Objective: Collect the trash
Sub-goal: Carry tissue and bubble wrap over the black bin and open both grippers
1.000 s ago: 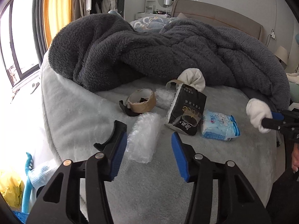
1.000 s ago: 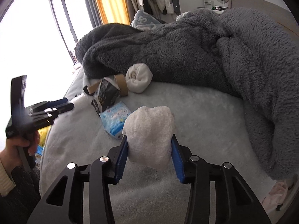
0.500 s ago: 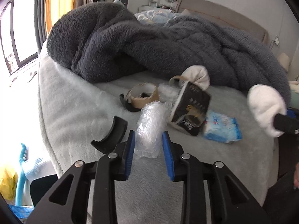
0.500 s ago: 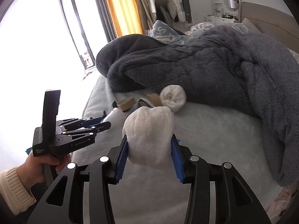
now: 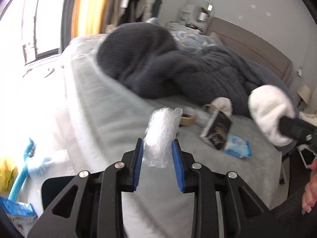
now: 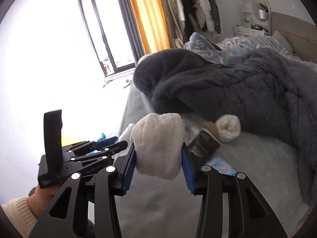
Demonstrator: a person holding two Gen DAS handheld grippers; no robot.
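Observation:
My left gripper [image 5: 158,144] is shut on a clear bubble wrap piece [image 5: 161,130] and holds it above the bed's left edge. My right gripper [image 6: 158,150] is shut on a white cloth wad [image 6: 158,142], also lifted; the wad shows in the left wrist view [image 5: 271,111]. On the bed [image 5: 198,170] lie a black packet [image 5: 217,130], a blue tissue pack [image 5: 237,145], a brown tape roll [image 5: 187,119] and a white rolled sock [image 5: 222,105]. The left gripper's body shows in the right wrist view [image 6: 83,156].
A dark grey fluffy blanket [image 5: 178,71] is heaped across the bed behind the items. Beside the bed at lower left are a yellow bag [image 5: 7,174], a blue-handled tool [image 5: 21,170] and a blue package [image 5: 17,210]. A window [image 6: 107,29] and an orange curtain [image 6: 146,15] stand beyond.
My left gripper closed on the bubble wrap and lifted it off the bed, swinging left. My right gripper, still holding the cloth wad, also rose and turned left.

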